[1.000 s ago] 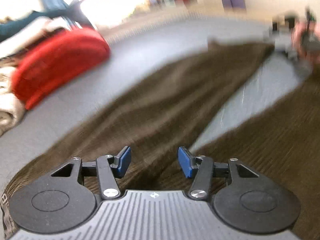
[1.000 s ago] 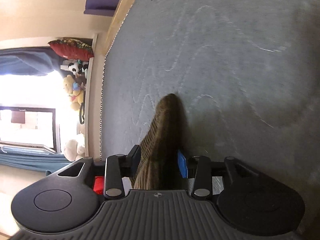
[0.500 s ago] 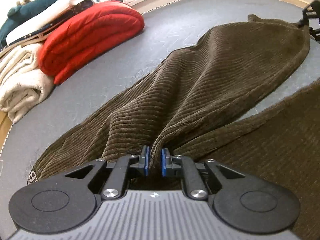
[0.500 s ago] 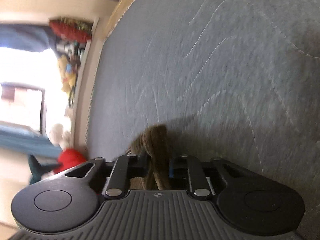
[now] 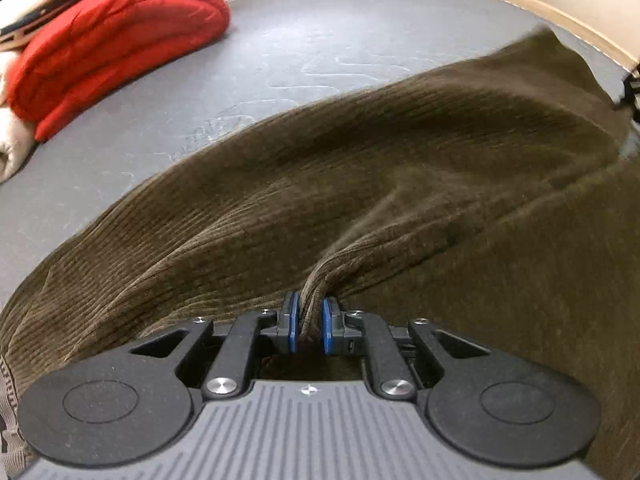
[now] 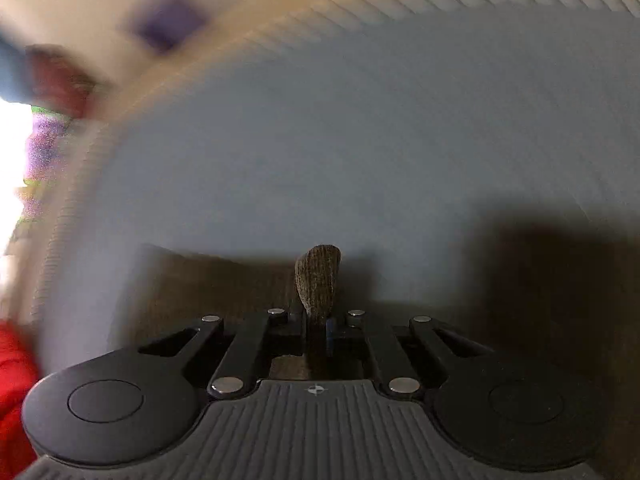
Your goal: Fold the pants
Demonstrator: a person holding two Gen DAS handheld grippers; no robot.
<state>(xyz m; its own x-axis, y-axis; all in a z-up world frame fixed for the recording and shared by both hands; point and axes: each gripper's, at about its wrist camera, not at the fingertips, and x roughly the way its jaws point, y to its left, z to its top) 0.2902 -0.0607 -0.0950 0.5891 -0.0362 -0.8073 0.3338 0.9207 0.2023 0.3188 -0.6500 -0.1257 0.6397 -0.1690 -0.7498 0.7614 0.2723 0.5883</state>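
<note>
Brown corduroy pants (image 5: 360, 168) lie spread across a grey mattress (image 5: 280, 52), one leg running from the near left up toward the far right edge. The left gripper (image 5: 311, 322) has its blue pads (image 5: 294, 320) pinched tight on a bunched ridge of the cloth, which rises into the jaws and pulls folds toward them from the leg beyond. Those jaws have just been closing, with the cloth between them.

To the left, on the mattress, sits a folded red blanket (image 5: 116, 40), apart from the pants, with pale folded linens (image 5: 12, 140) stacked just beside it at the frame's edge. A wooden frame (image 5: 520, 0) borders the far side of the mattress.

In the right wrist view, blurred by motion, the right gripper (image 6: 318, 326) is clamped nearly closed on a narrow tip of the pants (image 6: 318, 280), which sticks up past the fingers. Its jaws too have just been closing on the cloth. More brown fabric shows dimly below and to the left of the fingers, over the grey mattress (image 6: 360, 140). A red patch (image 6: 12, 380) fills the lower left corner; a purple shape (image 6: 168, 20) and other items at far left are too smeared to identify.
</note>
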